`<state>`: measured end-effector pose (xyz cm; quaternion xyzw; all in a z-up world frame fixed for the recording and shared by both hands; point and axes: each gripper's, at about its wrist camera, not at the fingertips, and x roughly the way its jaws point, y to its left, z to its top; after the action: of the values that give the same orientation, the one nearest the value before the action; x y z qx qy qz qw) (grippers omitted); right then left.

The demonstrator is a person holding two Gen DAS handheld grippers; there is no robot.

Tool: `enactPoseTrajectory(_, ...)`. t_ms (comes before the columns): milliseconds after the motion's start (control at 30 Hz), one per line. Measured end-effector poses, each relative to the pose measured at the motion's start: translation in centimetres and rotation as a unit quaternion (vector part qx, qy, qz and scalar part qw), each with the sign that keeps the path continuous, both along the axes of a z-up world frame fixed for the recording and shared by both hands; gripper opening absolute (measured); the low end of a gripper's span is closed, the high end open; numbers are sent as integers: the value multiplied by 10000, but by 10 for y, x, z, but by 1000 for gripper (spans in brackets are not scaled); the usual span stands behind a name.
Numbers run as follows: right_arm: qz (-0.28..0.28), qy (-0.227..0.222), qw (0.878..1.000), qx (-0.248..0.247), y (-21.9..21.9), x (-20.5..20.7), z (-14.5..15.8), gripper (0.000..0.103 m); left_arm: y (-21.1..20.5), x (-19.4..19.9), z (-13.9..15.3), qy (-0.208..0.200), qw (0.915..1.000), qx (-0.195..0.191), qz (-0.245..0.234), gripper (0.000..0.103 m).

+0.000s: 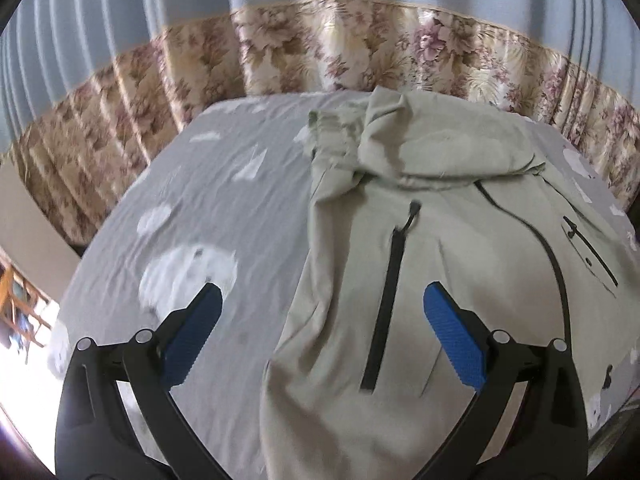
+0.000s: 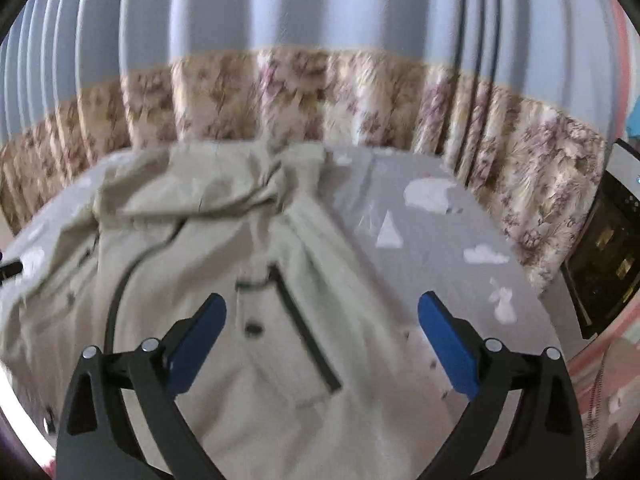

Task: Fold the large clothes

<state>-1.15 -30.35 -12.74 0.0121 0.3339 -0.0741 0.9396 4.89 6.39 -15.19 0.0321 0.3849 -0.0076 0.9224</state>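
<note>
On the grey bedsheet (image 1: pixel 224 208), pale green jacket (image 1: pixel 440 248) (black zips), front up, rumpled

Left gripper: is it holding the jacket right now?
No. The left gripper is open above the pale green jacket, nothing between its blue pads.

The jacket (image 1: pixel 420 272) runs off the bottom edge in both wrist views, so its hem stays unseen. Its hood (image 1: pixel 432 140) is bunched, hiding the collar beneath. In the right wrist view the whole garment is smeared by blur, and the dark button (image 2: pixel 253 327) is only a smudge. The bed (image 1: pixel 200 216) is cut off at both sides.
</note>
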Motion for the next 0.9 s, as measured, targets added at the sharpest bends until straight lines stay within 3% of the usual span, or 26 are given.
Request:
enactPoseTrajectory(67,119,119,9998,137,0,-6,-8,80,9,-11,-9,26,10000,-19,53,100)
enactPoseTrajectory(233,-48,244,9994,245,-7,-17,-24,68,24,-15,-31,289,9992,-66,277,100)
enactPoseTrajectory(333,-162,273,9993,208,-14,-20,-26,68,25,-14,-41,455,9984,-302,140,100)
enactPoseTrajectory(467,-359,391,9984,201,-31,-24,-30,68,12,-9,-59,700,9971,-282,-138,100)
enactPoseTrajectory(567,-475,608,9966,294,-46,-26,-35,68,7,-8,-66,888,9941,-544,-310,87)
enactPoseTrajectory(633,-478,728,9956,332,-53,-26,-39,68,3,-10,-64,872,9943,-479,-378,82)
enactPoseTrajectory(767,-564,1029,9919,487,-62,-19,-56,67,-13,-14,-59,887,9936,-204,-672,58)
enactPoseTrajectory(833,-578,1148,9904,518,-62,-17,-65,59,-21,-16,-58,827,9936,-17,-764,45)
enactPoseTrajectory(900,-491,1085,9912,580,-58,-21,-67,41,-24,-17,-57,759,9939,-3,-798,32)
